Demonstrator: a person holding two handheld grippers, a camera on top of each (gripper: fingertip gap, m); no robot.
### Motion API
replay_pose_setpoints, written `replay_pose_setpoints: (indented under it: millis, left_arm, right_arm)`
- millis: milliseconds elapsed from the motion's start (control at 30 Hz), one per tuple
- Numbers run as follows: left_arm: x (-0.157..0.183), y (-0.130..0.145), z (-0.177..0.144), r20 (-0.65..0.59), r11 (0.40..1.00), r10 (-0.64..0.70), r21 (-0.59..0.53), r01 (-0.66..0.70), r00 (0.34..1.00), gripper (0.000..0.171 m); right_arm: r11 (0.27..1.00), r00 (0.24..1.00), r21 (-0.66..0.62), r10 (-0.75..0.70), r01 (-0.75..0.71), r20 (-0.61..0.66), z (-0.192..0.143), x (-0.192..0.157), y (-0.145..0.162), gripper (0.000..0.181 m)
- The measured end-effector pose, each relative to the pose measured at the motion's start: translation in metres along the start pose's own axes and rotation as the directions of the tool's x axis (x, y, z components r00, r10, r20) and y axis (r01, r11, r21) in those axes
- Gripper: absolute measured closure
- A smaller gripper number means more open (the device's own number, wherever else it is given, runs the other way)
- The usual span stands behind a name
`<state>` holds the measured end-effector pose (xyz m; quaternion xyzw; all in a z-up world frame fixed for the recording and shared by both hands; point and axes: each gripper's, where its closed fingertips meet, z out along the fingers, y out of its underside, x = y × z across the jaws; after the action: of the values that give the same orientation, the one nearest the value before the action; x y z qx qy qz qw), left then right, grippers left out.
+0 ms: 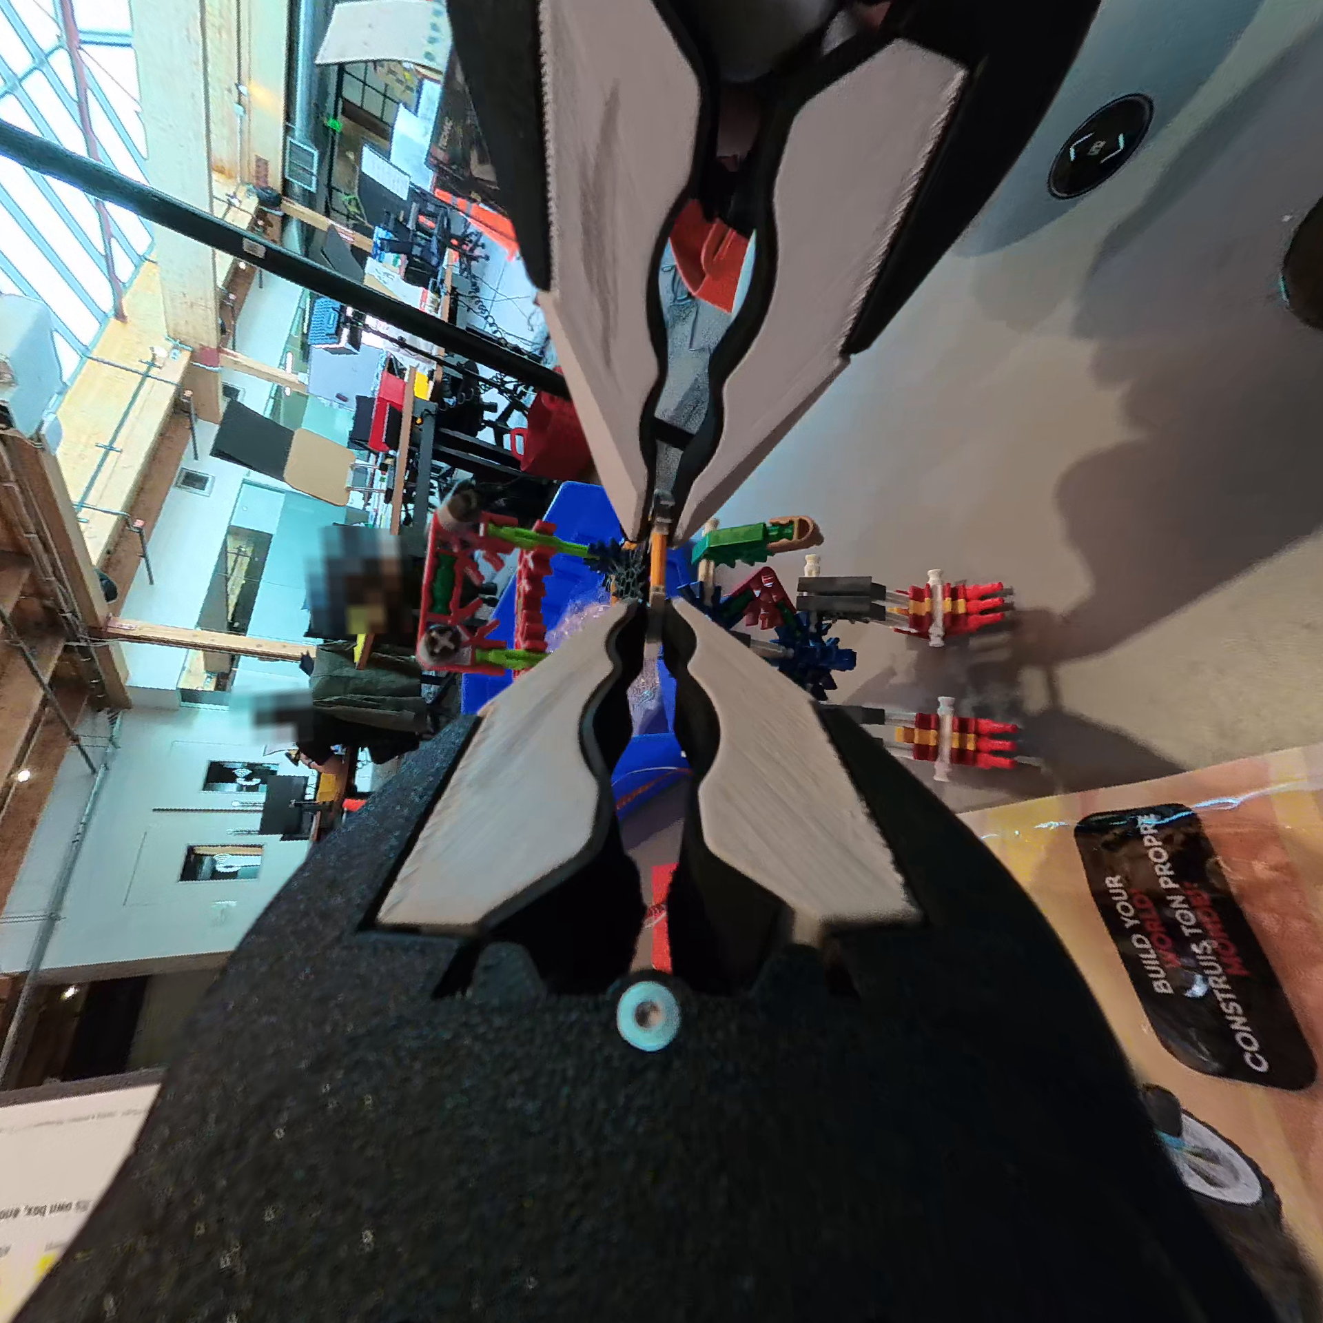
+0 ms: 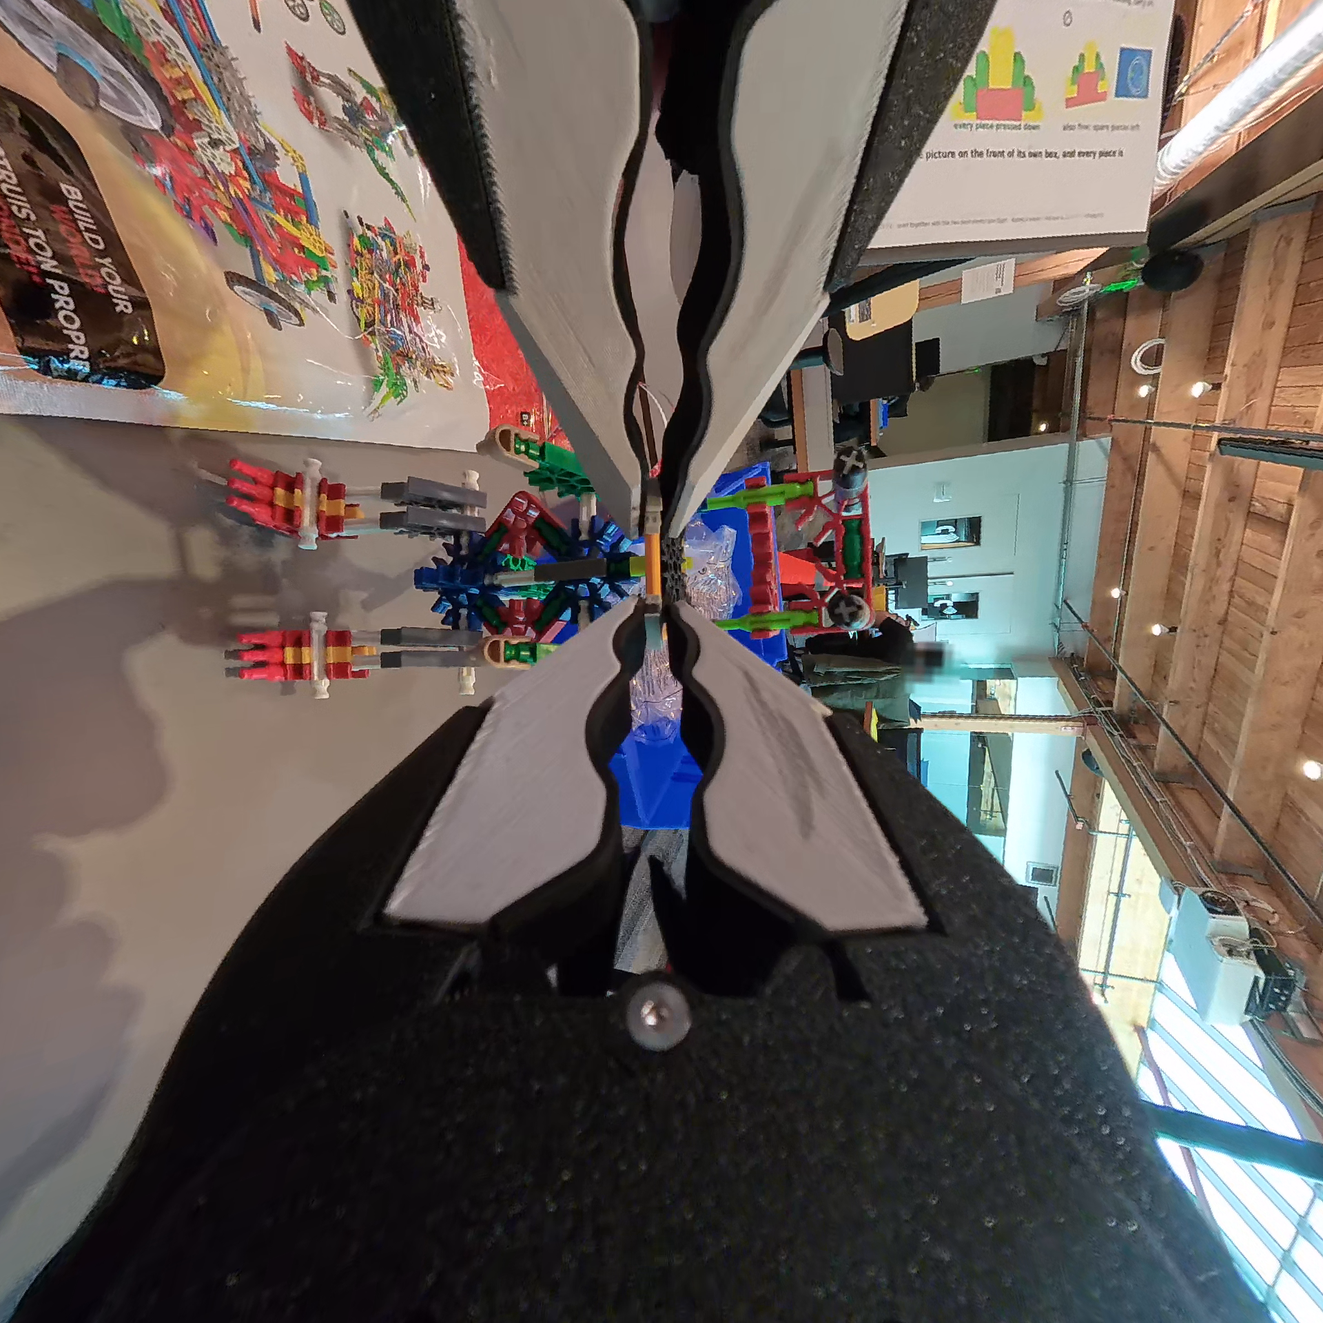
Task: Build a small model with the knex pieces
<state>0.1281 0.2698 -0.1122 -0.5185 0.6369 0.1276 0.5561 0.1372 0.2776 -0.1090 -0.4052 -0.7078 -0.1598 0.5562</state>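
Note:
A toy rod-and-connector model (image 1: 773,616) stands on the grey table (image 1: 1074,429), built from blue, red, green and grey pieces, with red and yellow ends (image 1: 956,608). A short orange rod (image 1: 656,565) sits at its near end beside a black connector (image 1: 633,576). My left gripper (image 1: 653,617) is shut on one end of the orange rod. My right gripper (image 1: 657,519) is shut on the other end. In the right wrist view my right gripper (image 2: 655,616) and left gripper (image 2: 651,501) pinch the same orange rod (image 2: 653,558) from opposite sides, next to the model (image 2: 530,565).
A blue bin (image 2: 658,780) with a clear plastic bag (image 2: 705,565) sits behind the rod. A red and green framed piece with wheels (image 2: 830,544) is above it. The toy's picture box (image 2: 236,215) and a printed sheet (image 2: 1038,129) lie nearby. A person (image 1: 365,658) stands far off. The grippers are tip to tip, or close to it.

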Motion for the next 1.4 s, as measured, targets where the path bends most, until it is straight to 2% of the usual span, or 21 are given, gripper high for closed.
replay_pose_setpoints:
  millis: [133,267,433,567,667,733,967,1200,1400]
  left_arm:
    - [0.001,0.002,-0.001,-0.065,0.998,-0.056,-0.004,0.056,0.996,0.170]
    - [0.000,-0.001,0.000,-0.057,0.997,-0.070,0.011,0.071,0.996,0.169]
    - [-0.008,-0.002,-0.002,0.091,0.999,-0.033,0.042,0.029,0.995,0.167]
    - [-0.012,-0.002,-0.005,0.241,0.998,0.037,0.038,-0.048,0.970,0.161]
    - [-0.012,-0.001,-0.003,0.254,0.997,0.065,0.023,-0.073,0.965,0.164]
    - [-0.010,-0.001,-0.003,0.262,0.986,0.166,-0.013,-0.169,0.951,0.168]
    - [-0.008,0.003,0.000,0.159,0.981,0.188,-0.066,-0.180,0.969,0.171]
    - [-0.006,0.004,0.000,0.045,0.976,0.211,-0.072,-0.207,0.977,0.171]
    - [-0.005,0.003,0.001,-0.035,0.983,0.176,-0.056,-0.177,0.984,0.171]
  right_arm:
    - [1.000,1.000,-0.001,0.000,0.000,-0.002,0.001,0.000,-0.001,0.179]
    - [1.000,1.000,0.004,0.007,-0.007,-0.003,-0.001,0.001,0.000,0.180]
    - [1.000,0.999,0.005,0.030,-0.030,-0.029,-0.002,0.005,-0.001,0.179]
    - [0.999,0.999,0.008,0.034,-0.034,-0.030,-0.002,0.004,-0.001,0.179]
    - [0.999,0.999,0.009,0.037,-0.036,-0.031,-0.002,0.004,0.000,0.179]
    - [0.999,0.999,0.007,0.038,-0.038,-0.029,-0.002,0.004,0.000,0.178]
    - [1.000,0.999,0.004,0.027,-0.026,-0.033,0.001,0.003,0.001,0.179]
    - [1.000,0.999,0.000,0.026,-0.026,-0.038,0.002,0.003,0.001,0.179]
    - [0.999,0.999,0.006,0.042,-0.042,-0.034,0.002,0.002,0.002,0.179]
